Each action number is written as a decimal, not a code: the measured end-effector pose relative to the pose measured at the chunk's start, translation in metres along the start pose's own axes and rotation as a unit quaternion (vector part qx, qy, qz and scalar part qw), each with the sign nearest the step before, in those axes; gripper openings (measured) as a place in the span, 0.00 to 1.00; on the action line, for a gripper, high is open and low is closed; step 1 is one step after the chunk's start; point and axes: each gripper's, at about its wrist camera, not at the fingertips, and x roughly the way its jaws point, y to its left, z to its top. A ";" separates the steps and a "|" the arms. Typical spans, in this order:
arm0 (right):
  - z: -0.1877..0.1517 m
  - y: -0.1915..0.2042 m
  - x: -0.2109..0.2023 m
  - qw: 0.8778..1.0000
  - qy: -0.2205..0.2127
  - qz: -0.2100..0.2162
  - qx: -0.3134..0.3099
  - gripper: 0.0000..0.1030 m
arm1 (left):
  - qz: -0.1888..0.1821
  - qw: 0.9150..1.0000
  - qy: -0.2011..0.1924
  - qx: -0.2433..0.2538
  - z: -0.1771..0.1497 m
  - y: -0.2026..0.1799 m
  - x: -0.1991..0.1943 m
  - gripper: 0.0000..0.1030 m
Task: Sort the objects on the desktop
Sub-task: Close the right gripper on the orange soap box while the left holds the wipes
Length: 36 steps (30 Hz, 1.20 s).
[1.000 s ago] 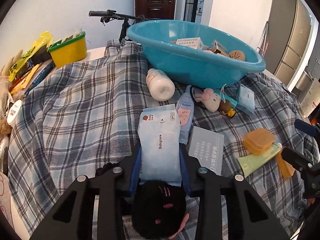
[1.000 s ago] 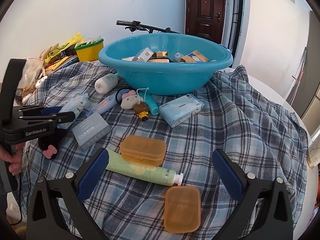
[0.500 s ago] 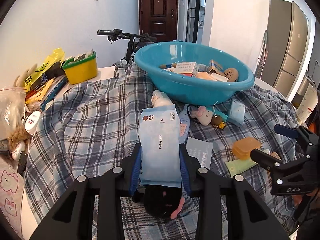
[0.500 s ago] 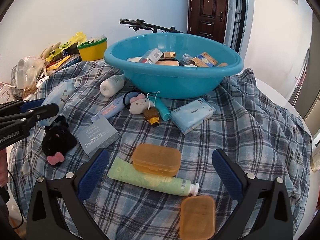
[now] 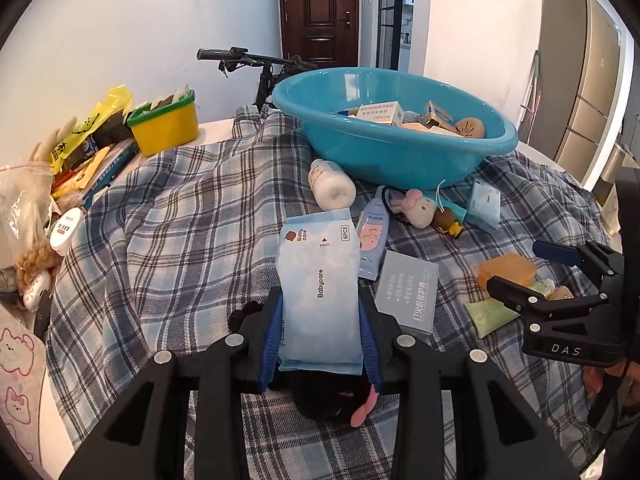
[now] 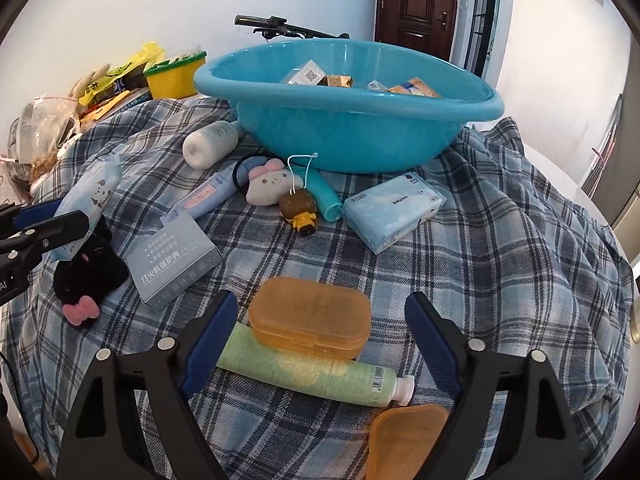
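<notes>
The Babycare wipes pack is clamped between the jaws of the left gripper, held above the plaid cloth on the tabletop, with a black plush toy lying just beneath. The blue basin, already loaded with small boxes, sits well beyond. On the other side, the right gripper is being closed, its jaws not yet in contact, around the orange plastic case, which rests on top of the green tube. A second orange piece lies just in front of the tube.

Trouble can be expected here. The case is perched on a rounded tube, so it could be tipped or slid aside as one pad arrives first. The tube itself could be nipped along with the case and dragged up. The soft wipes pack is gripped near its lower end only; it could sag or slip out on the way to the basin.
</notes>
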 end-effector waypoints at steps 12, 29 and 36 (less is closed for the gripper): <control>-0.003 0.000 0.010 1.000 0.016 -0.002 -0.006 0.70 | -0.003 1.000 0.001 -0.006 0.000 0.001 0.003 0.37; -0.002 -0.008 0.000 1.000 0.007 0.002 0.005 0.60 | -0.006 1.000 0.001 -0.001 0.001 -0.010 0.001 0.37; -0.005 -0.020 -0.010 1.000 0.001 -0.005 0.015 0.60 | -0.014 1.000 0.001 0.008 0.004 -0.021 -0.001 0.37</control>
